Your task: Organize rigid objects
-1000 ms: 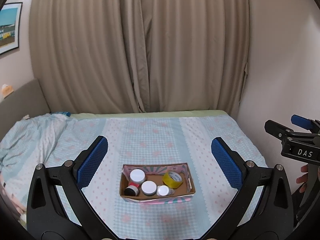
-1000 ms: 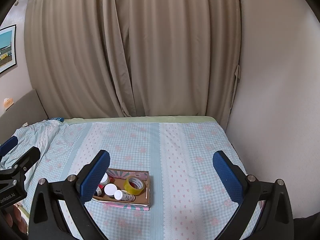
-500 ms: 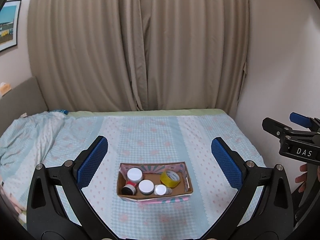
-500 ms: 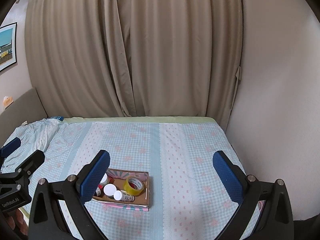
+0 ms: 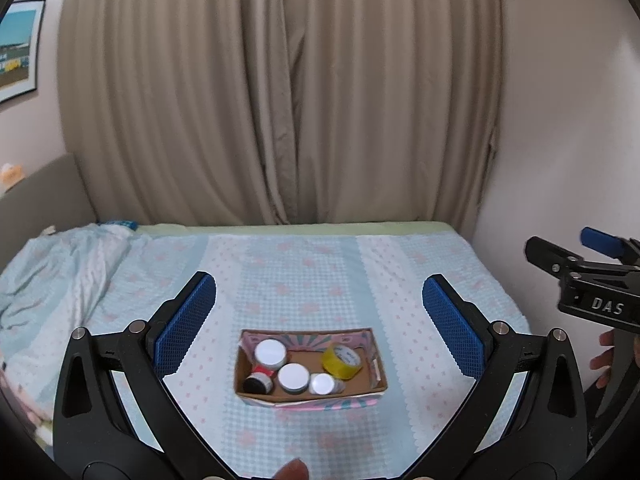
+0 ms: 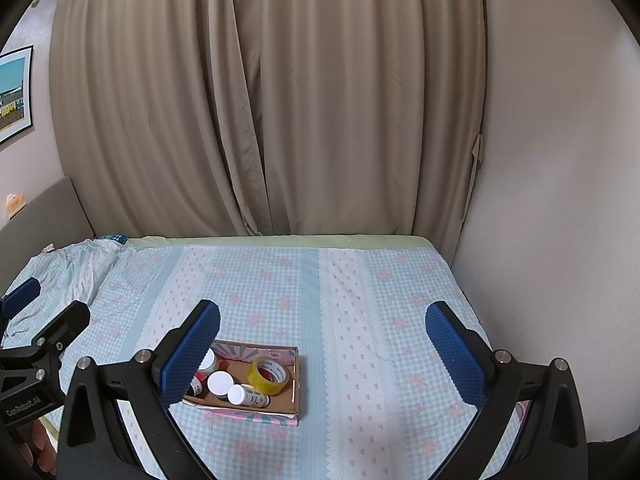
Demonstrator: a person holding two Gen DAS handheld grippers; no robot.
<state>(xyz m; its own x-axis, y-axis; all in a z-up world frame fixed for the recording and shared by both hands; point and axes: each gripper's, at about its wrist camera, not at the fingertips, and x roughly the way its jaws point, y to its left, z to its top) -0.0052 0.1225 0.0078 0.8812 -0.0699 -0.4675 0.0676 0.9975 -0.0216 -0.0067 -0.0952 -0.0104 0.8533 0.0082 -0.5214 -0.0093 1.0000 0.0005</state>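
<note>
A small cardboard box [image 5: 372, 394] [image 6: 298, 384] sits on the bed. Inside lie a yellow tape roll [image 5: 342, 360] [image 6: 268, 375], white-lidded jars [image 5: 271, 352] [image 6: 220, 382], a small white-capped bottle [image 5: 323, 384] [image 6: 242, 395] and a dark-capped red bottle [image 5: 258, 380]. My left gripper [image 5: 319, 320] is open and empty, held above and in front of the box. My right gripper [image 6: 322, 350] is open and empty, to the right of the box; its left finger hides the box's left end. The right gripper also shows at the left view's right edge [image 5: 576, 264].
The bed [image 6: 360, 280] has a light blue checked sheet with pink flowers. A crumpled quilt [image 5: 60, 264] lies at the far left. Beige curtains [image 5: 280, 100] hang behind the bed and a wall [image 6: 560, 200] stands along its right side. A grey headboard [image 5: 36, 200] is at left.
Both views have pulled back and tilted up slightly; the box sits a little lower and smaller between the left fingers. Both grippers stay open.
</note>
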